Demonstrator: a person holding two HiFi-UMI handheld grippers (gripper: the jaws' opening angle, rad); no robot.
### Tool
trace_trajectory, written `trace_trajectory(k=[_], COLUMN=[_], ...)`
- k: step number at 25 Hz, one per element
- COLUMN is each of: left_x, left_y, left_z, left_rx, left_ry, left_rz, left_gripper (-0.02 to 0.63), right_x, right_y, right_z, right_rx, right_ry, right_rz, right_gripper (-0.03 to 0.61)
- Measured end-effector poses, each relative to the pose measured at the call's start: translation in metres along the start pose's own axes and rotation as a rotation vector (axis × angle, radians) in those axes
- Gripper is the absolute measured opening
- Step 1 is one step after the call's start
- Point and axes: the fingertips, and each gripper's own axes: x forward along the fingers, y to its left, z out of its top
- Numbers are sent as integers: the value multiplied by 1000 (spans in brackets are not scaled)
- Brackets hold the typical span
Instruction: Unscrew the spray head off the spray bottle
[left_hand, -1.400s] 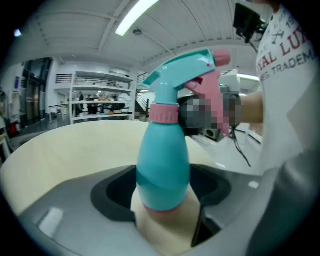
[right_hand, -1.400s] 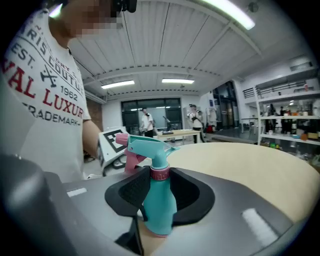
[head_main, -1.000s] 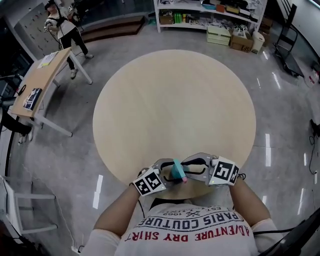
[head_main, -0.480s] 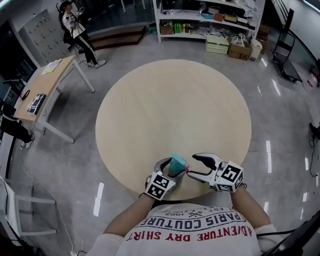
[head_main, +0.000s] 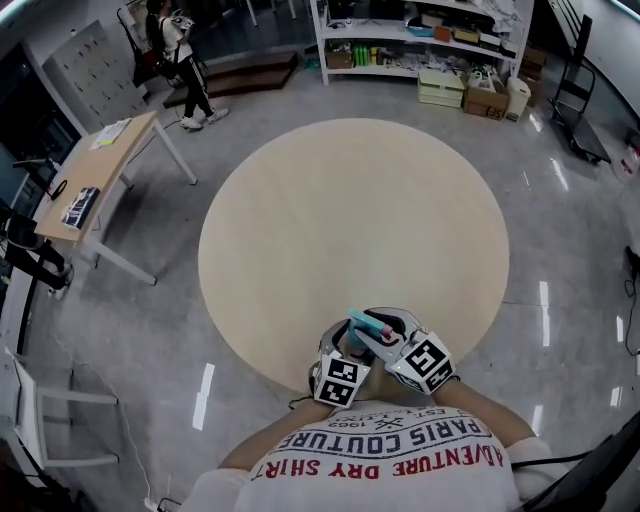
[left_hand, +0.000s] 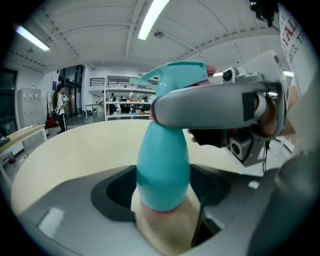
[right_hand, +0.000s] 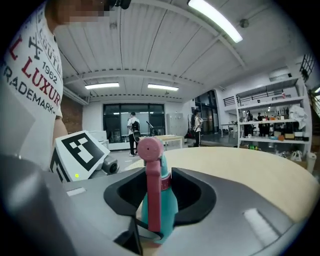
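Holding the bottle (left_hand: 163, 165) clamped in the left gripper (head_main: 345, 345) jaws over the counter (head_main: 300, 220) edge, I am closing the right gripper (right_hand: 160, 192) jaws round the head (right_hand: 150, 150); they seem not yet pressing. It sits still on the bottle, so the unscrewing remains.

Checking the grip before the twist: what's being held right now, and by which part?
The left gripper holds the spray bottle by its lower body. The right gripper is closing its jaws around the spray head, apparently not yet clamped.
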Motion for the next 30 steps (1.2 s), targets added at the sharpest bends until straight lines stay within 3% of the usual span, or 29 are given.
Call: trace_trajectory(k=[3,5,12,15,19,21,24,27,30], left_x=[2,3,-22,-22,-20,-18,-8,1,10], left_y=[2,3,-5,-3,-3,0,12,27,33], left_z=[-1,-2,-14,-14,-12,-10,-5,1,5], left_rx=[39,93,423,484,445,397,293,204,121], left_ry=[-3,-3,48,81,55,45,42,16,7], left_rz=[-59,-145,-641,-716,-702,-661,-520,-354,-197], left_gripper=[331,331,331,331,331,331,331,331,331], right_x=[3,5,4,7,7,9,5,-8,-23], right_y=[0,0,30,30,27,22,0,-21,-30], right_z=[-1,-2,2,3,3,6,11,10,12], right_rx=[-35,-48,-112,-125,-80,-10,76,62,49], right_ry=[18,34,138,148,121,86,13,6,-26], right_rz=[49,122,511,565,570,526,378,229,94], right_gripper=[138,135,133,133,134,135,163,210,209])
